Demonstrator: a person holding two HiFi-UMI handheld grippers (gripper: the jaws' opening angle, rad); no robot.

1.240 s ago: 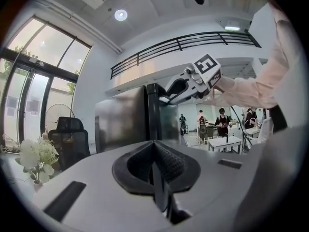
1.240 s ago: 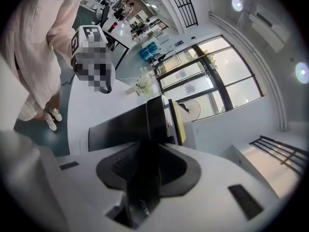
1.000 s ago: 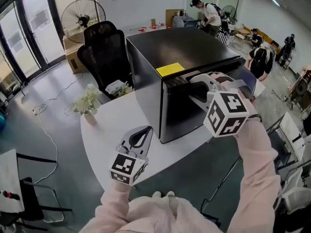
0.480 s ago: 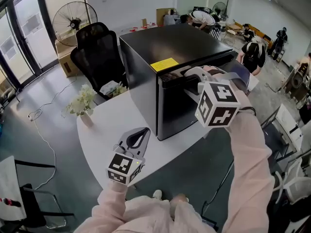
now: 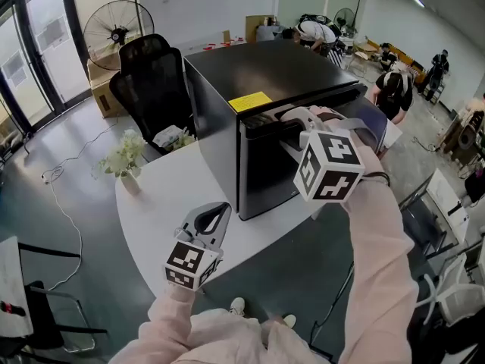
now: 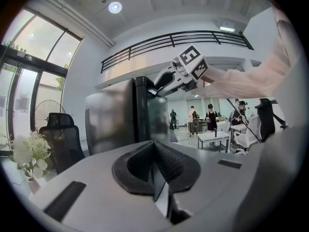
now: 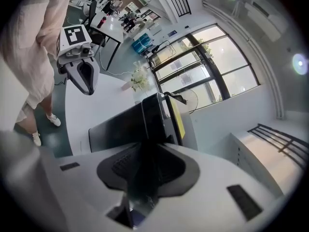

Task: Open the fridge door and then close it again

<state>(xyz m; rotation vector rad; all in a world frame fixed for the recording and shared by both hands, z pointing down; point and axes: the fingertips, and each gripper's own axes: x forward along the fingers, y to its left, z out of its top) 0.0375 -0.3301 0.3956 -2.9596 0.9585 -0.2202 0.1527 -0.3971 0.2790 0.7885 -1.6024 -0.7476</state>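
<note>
A black mini fridge with a yellow label on top stands on the round white table. My right gripper reaches down to the top edge of the fridge door. In the right gripper view that dark door edge runs between the pads, and the right gripper is shut on it. From the left gripper view, the right gripper shows at the door's upper corner. My left gripper hovers over the table's near edge, shut and empty, pointing at the fridge.
A small vase of white flowers stands at the table's left side. Behind the table are a black office chair and a floor fan. People work at desks far back. A cable lies on the floor at left.
The right gripper stays clamped on the door's top edge and the left gripper keeps hovering over the table edge. Only the head view has shifted a little.
</note>
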